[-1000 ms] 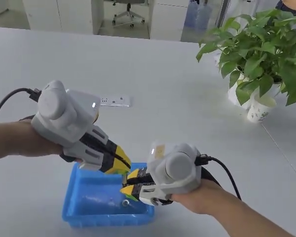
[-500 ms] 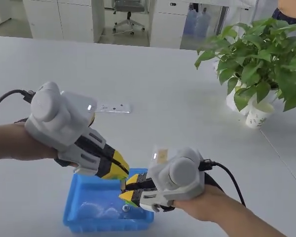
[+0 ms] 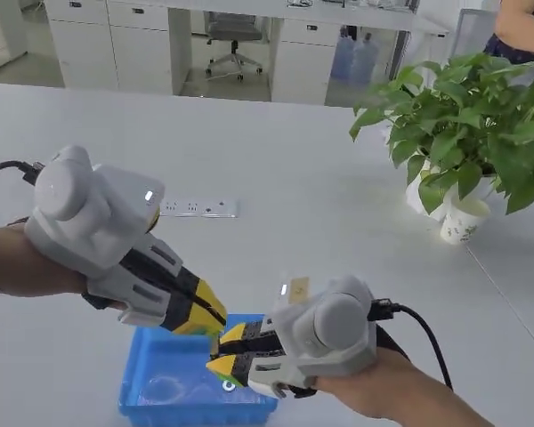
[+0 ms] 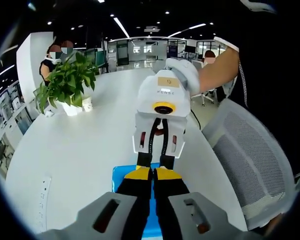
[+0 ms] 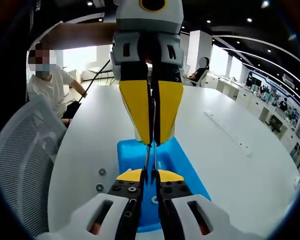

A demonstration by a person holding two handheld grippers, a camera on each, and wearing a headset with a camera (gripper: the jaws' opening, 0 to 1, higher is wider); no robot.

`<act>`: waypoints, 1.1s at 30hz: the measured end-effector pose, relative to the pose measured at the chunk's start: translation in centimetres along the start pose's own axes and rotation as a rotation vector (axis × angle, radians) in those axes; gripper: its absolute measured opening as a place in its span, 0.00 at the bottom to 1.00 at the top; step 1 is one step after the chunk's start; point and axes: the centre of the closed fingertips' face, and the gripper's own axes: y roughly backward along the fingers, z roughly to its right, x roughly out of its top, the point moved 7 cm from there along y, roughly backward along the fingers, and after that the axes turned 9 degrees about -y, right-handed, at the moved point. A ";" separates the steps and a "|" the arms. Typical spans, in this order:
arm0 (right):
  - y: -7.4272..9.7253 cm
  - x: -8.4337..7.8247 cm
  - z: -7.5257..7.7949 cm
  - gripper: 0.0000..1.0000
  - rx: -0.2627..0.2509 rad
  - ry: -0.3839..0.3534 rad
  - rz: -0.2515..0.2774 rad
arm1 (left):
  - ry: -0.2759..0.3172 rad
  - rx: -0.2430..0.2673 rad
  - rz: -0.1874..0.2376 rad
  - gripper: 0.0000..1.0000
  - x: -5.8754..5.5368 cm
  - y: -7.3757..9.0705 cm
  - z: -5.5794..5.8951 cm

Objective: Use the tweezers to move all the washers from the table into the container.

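My left gripper (image 3: 212, 322) and right gripper (image 3: 221, 354) meet tip to tip over the blue container (image 3: 151, 402). In the right gripper view the thin metal tweezers (image 5: 151, 145) run from the left gripper's shut yellow jaws down into my right gripper (image 5: 149, 176), which is shut on their lower end. One washer (image 5: 154, 199) lies inside the container (image 5: 176, 155); it also shows as washer (image 3: 229, 385) in the head view. Two washers (image 5: 102, 171) lie on the table left of the container. My left gripper (image 4: 152, 175) faces the right gripper head-on above the container (image 4: 120, 173).
A white power strip (image 3: 198, 208) lies on the table beyond the grippers. A potted plant (image 3: 463, 133) in a white pot stands at the far right. A mesh chair (image 5: 20, 165) stands beside the table, and a person sits behind it.
The head camera has tilted up a little. Both grippers stay joined at the tweezers over the container, lower in the picture than before.
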 end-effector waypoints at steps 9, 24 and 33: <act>0.9 0.7 -1.7 0.11 0.008 0.016 0.010 | -0.019 -0.006 0.005 0.03 0.9 0.6 1.4; 1.8 -0.4 -4.0 0.11 0.026 0.023 -0.012 | -0.024 -0.013 0.017 0.03 1.3 -0.1 3.9; 1.9 -1.3 -5.0 0.11 0.032 0.011 -0.015 | -0.027 -0.027 0.035 0.03 1.8 -1.1 4.9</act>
